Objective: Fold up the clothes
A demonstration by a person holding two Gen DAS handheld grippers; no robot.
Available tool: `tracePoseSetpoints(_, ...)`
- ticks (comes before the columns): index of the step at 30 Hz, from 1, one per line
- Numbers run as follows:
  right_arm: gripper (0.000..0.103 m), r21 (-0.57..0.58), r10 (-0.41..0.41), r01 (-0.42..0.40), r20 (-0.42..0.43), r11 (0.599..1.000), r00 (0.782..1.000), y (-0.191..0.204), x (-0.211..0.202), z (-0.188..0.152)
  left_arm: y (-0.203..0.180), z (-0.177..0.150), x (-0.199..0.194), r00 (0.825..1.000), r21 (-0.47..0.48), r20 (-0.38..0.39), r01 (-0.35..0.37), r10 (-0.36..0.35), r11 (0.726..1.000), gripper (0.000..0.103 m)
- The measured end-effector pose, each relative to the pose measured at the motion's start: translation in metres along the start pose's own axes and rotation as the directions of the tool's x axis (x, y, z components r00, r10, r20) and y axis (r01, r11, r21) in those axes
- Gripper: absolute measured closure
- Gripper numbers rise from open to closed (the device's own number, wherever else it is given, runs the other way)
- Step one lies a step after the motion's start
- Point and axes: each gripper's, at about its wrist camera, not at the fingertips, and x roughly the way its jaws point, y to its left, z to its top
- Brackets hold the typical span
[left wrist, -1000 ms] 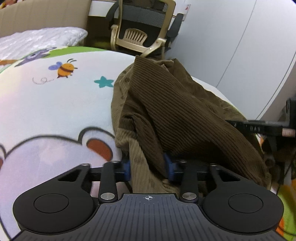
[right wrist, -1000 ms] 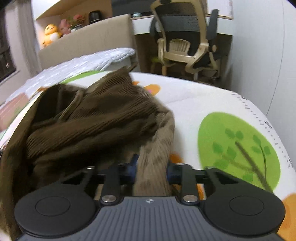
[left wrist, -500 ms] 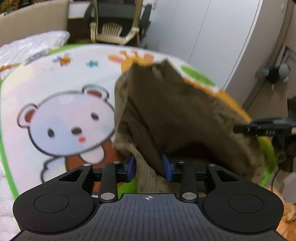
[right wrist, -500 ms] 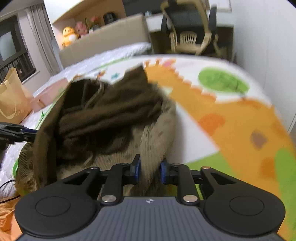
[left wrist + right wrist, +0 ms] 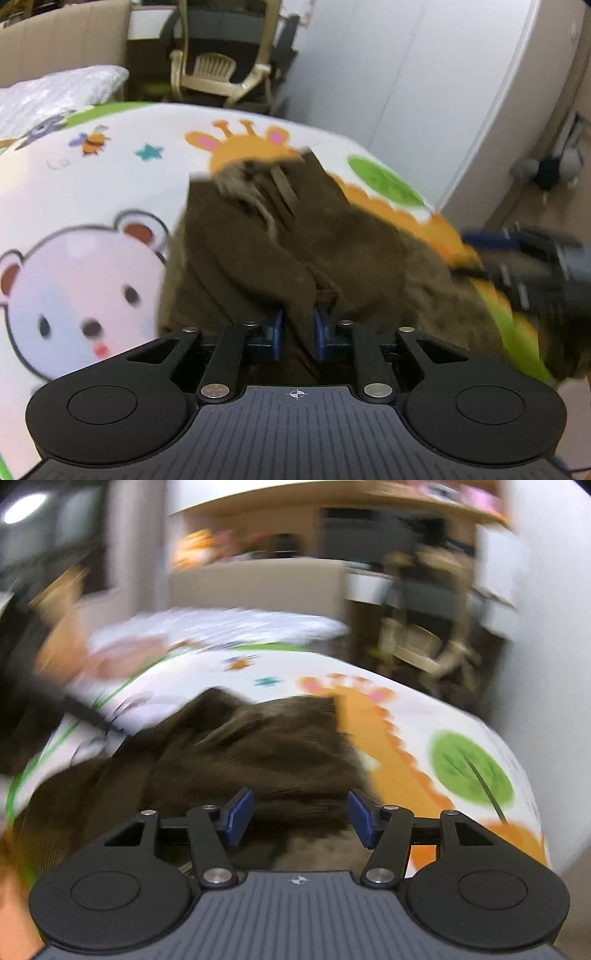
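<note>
A brown corduroy garment (image 5: 258, 251) lies bunched on the cartoon-print bed cover (image 5: 92, 177). My left gripper (image 5: 297, 325) sits at its near edge, jaws closing, blue pads pressed on a narrow fold of the cloth. In the left wrist view my right gripper (image 5: 535, 266) shows blurred at the far right beside the garment. In the right wrist view the garment (image 5: 258, 749) lies heaped ahead. My right gripper (image 5: 301, 808) hangs over its near edge, jaws opening, blue pads wide apart and off the cloth.
A beige office chair (image 5: 221, 70) stands beyond the far end of the bed. White wardrobe doors (image 5: 424, 92) run along the right side. A quilted white pillow (image 5: 55, 88) and a tan headboard (image 5: 258, 583) lie at the back left.
My right gripper let go of the cloth and its jaws spread while it swung and rose. My left gripper's jaws narrowed onto a fold and the hand moved along the bed.
</note>
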Motion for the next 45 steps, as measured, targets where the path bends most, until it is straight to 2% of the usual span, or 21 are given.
tracePoseSetpoints(2, 0.046, -0.155, 0.060, -0.063, -0.021, 0.986, 0.998, 0.028, 0.008, 0.004, 0.027, 0.019, -0.015, 0.992, -0.016, 0.092, -0.085, 0.087, 0.996, 0.094)
tracePoseSetpoints(5, 0.039, -0.348, 0.099, -0.104, -0.031, 0.932, 0.995, 0.066, 0.034, 0.011, 0.072, 0.043, -0.039, 0.949, -0.099, 0.206, -0.223, 0.240, 0.970, 0.094)
tracePoseSetpoints(7, 0.035, -0.440, 0.085, -0.080, -0.009, 0.895, 0.996, 0.083, 0.055, 0.017, 0.100, 0.050, -0.044, 0.928, -0.171, 0.215, -0.271, 0.304, 0.947, 0.094)
tracePoseSetpoints(10, 0.026, -0.503, 0.081, -0.075, -0.010, 0.861, 0.997, 0.094, 0.091, 0.030, 0.130, 0.050, -0.044, 0.914, -0.242, 0.198, -0.303, 0.353, 0.922, 0.094)
tracePoseSetpoints(11, 0.045, -0.493, 0.101, -0.100, -0.025, 0.864, 0.995, 0.094, 0.101, 0.036, 0.138, 0.049, -0.042, 0.913, -0.256, 0.190, -0.309, 0.362, 0.916, 0.094)
tracePoseSetpoints(12, 0.080, -0.467, 0.117, -0.120, -0.036, 0.876, 0.992, 0.089, 0.108, 0.045, 0.144, 0.049, -0.039, 0.913, -0.267, 0.182, -0.312, 0.365, 0.912, 0.094)
tracePoseSetpoints(13, 0.091, -0.440, 0.117, -0.120, -0.034, 0.890, 0.993, 0.083, 0.113, 0.056, 0.149, 0.049, -0.036, 0.913, -0.275, 0.176, -0.313, 0.368, 0.909, 0.094)
tracePoseSetpoints(16, 0.094, -0.332, -0.036, 0.073, 0.116, 0.940, 0.993, 0.035, 0.112, 0.097, 0.164, 0.050, -0.029, 0.908, -0.290, 0.176, -0.321, 0.380, 0.902, 0.095)
tracePoseSetpoints(19, 0.096, -0.104, -0.299, 0.330, 0.238, 0.938, 0.924, -0.052, 0.099, 0.129, 0.180, 0.055, -0.036, 0.888, -0.319, 0.213, -0.331, 0.408, 0.888, 0.097)
tracePoseSetpoints(22, 0.096, 0.081, -0.490, 0.485, 0.208, 0.871, 0.846, -0.133, 0.092, 0.120, 0.192, 0.060, -0.036, 0.845, -0.337, 0.255, -0.377, 0.470, 0.862, 0.100)
tracePoseSetpoints(24, 0.096, 0.155, -0.537, 0.519, 0.108, 0.841, 0.837, -0.171, 0.101, 0.094, 0.199, 0.062, -0.032, 0.820, -0.341, 0.267, -0.411, 0.507, 0.845, 0.100)
tracePoseSetpoints(25, 0.096, 0.164, -0.542, 0.529, 0.046, 0.833, 0.839, -0.181, 0.110, 0.079, 0.202, 0.063, -0.030, 0.818, -0.341, 0.264, -0.417, 0.511, 0.843, 0.100)
tracePoseSetpoints(27, 0.096, 0.179, -0.544, 0.549, -0.078, 0.817, 0.835, -0.201, 0.128, 0.049, 0.202, 0.064, -0.023, 0.845, -0.322, 0.247, -0.389, 0.474, 0.863, 0.100)
tracePoseSetpoints(29, 0.096, 0.182, -0.544, 0.569, -0.172, 0.802, 0.822, -0.216, 0.142, 0.023, 0.190, 0.065, -0.019, 0.890, -0.261, 0.254, -0.314, 0.378, 0.913, 0.090)
tracePoseSetpoints(30, 0.096, 0.185, -0.547, 0.580, -0.202, 0.793, 0.812, -0.222, 0.146, 0.013, 0.181, 0.066, -0.016, 0.911, -0.225, 0.248, -0.275, 0.328, 0.935, 0.081)
tracePoseSetpoints(32, 0.096, 0.224, -0.573, 0.614, -0.224, 0.757, 0.789, -0.233, 0.143, 0.004, 0.162, 0.070, -0.003, 0.960, -0.142, 0.200, -0.170, 0.197, 0.975, 0.043)
tracePoseSetpoints(35, 0.094, 0.290, -0.602, 0.649, -0.240, 0.704, 0.761, -0.247, 0.134, -0.002, 0.136, 0.072, 0.020, 0.980, -0.036, 0.132, -0.144, 0.148, 0.989, 0.030)
tracePoseSetpoints(37, 0.087, 0.323, -0.586, 0.623, -0.215, 0.712, 0.781, -0.242, 0.113, 0.002, 0.124, 0.072, 0.030, 0.986, 0.010, 0.093, -0.143, 0.142, 0.990, 0.029)
tracePoseSetpoints(40, 0.073, 0.371, -0.561, 0.582, -0.176, 0.724, 0.809, -0.233, 0.081, 0.007, 0.133, 0.064, 0.026, 0.983, -0.041, 0.067, -0.171, 0.173, 0.984, 0.026)
tracePoseSetpoints(42, 0.067, 0.351, -0.548, 0.541, -0.087, 0.765, 0.832, -0.209, 0.060, 0.022, 0.138, 0.055, 0.018, 0.983, -0.069, 0.054, -0.173, 0.177, 0.982, 0.023)
tracePoseSetpoints(45, 0.050, 0.320, -0.322, 0.303, 0.007, 0.898, 0.947, -0.169, 0.067, 0.056, 0.140, 0.038, 0.011, 0.983, -0.102, 0.025, -0.178, 0.181, 0.979, 0.021)
